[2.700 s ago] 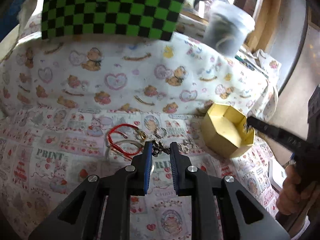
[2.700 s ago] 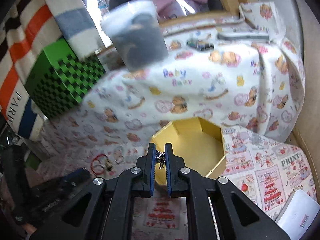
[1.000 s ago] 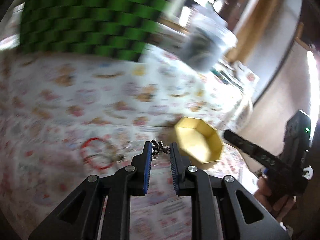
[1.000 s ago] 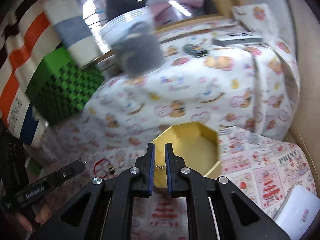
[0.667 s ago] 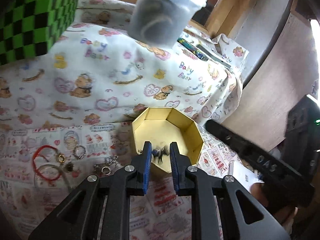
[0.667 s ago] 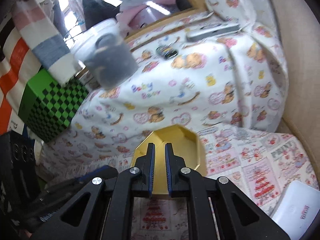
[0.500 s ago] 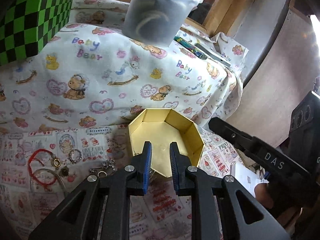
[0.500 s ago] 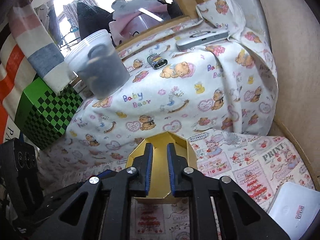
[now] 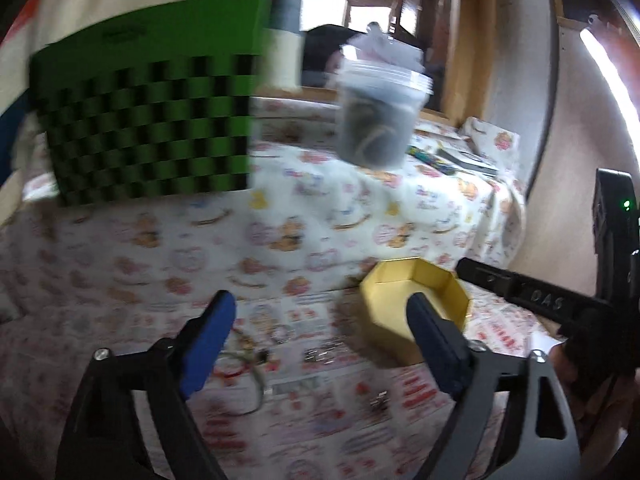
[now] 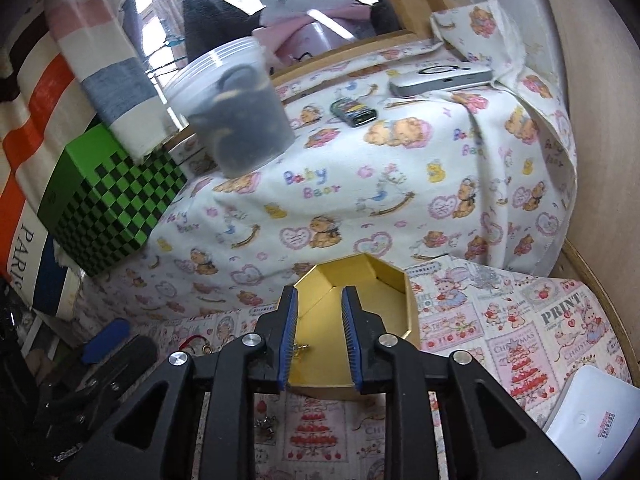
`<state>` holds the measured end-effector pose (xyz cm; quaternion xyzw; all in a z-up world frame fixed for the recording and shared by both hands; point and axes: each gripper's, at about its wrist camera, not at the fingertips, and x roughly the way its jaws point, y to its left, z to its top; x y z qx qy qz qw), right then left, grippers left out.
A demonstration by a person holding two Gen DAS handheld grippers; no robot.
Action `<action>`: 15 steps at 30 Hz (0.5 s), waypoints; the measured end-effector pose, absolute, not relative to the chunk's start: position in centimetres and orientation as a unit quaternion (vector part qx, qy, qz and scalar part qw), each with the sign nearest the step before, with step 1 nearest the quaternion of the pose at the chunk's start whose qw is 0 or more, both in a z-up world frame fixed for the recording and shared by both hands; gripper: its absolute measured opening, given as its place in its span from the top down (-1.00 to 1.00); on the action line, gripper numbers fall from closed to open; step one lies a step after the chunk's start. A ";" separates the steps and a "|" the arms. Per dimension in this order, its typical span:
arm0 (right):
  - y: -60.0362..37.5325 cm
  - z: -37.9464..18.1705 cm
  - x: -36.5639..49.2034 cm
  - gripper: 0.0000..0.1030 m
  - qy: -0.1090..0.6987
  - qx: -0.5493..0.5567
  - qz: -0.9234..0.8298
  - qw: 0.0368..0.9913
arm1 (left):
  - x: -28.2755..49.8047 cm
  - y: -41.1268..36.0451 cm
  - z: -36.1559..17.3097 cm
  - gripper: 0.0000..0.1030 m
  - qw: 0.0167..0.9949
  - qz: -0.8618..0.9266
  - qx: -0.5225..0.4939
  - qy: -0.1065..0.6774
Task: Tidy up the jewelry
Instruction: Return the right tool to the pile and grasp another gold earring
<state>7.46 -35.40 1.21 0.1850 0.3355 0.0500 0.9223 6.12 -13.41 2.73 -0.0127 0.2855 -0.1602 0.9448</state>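
A yellow octagonal box stands on the printed cloth; it also shows in the left wrist view. A small metal piece lies inside it. My right gripper is open and empty just above the box. My left gripper is wide open and empty, left of the box. Loose jewelry lies on the cloth below it: a red cord bracelet, rings and a small charm. A red cord piece shows left of the box in the right wrist view.
A green checkered box and a clear tub with dark contents stand on the raised bear-print cloth behind. A phone and a small dark case lie there too. A white card lies at right.
Both grippers have opened. The left one no longer holds its small metal piece and has swung back left toward the loose jewelry; the right gripper stays over the box.
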 end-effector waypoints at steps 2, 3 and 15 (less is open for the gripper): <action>-34.8 1.2 7.3 0.52 0.337 0.178 0.060 0.922 | 5.9 -12.4 2.4 -0.76 0.948 -0.140 -0.004 0.285; -34.3 1.2 7.3 0.51 0.338 0.172 0.063 0.923 | 5.9 -12.0 2.3 -0.76 0.950 -0.133 0.002 0.283; -28.1 0.5 6.4 0.33 0.435 0.055 0.082 0.895 | 5.8 -7.8 3.6 -0.96 0.961 -0.052 -0.019 0.271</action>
